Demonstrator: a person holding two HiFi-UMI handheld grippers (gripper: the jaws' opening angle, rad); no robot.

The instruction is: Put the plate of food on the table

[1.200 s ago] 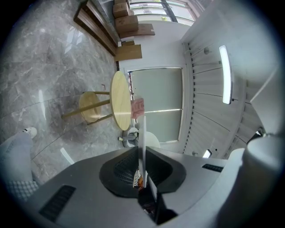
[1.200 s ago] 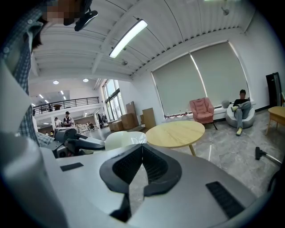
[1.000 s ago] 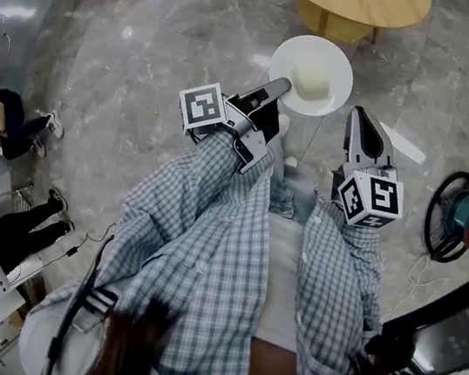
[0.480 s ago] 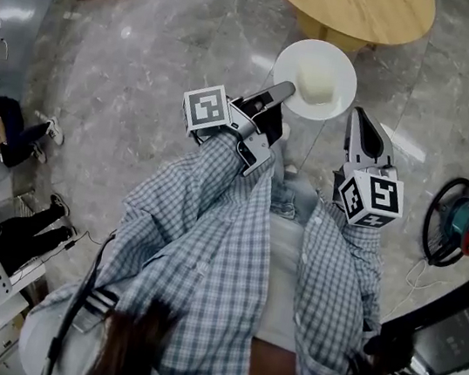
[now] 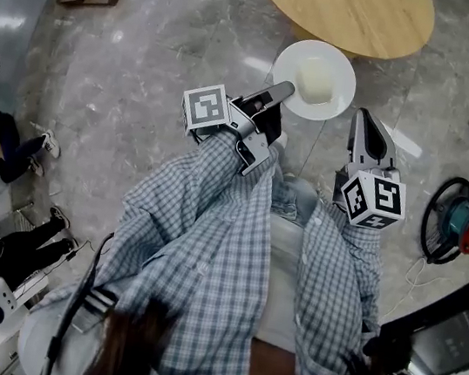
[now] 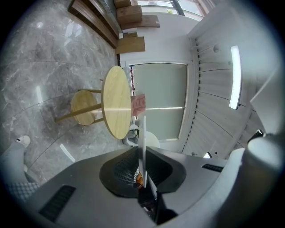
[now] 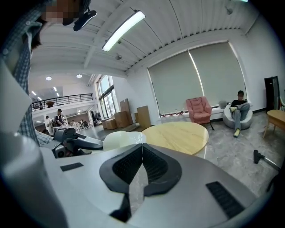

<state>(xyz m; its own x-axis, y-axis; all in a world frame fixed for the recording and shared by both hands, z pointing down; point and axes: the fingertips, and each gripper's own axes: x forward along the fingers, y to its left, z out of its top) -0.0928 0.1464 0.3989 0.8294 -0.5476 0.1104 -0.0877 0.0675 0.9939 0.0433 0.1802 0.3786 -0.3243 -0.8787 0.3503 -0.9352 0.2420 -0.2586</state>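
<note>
Grey marble floor (image 5: 145,80), round wooden counter (image 5: 351,11) ahead. Left gripper (image 5: 278,92) pinches rim of white round plate (image 5: 337,94), pale food block (image 5: 315,82); right gripper (image 5: 366,118) pressed together. Hold plate level, lower gently.

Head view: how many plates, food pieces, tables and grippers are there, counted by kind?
White plate: 1
Food piece: 1
Round wooden table: 1
Grippers: 2 (left gripper, right gripper)
Total: 5
</note>
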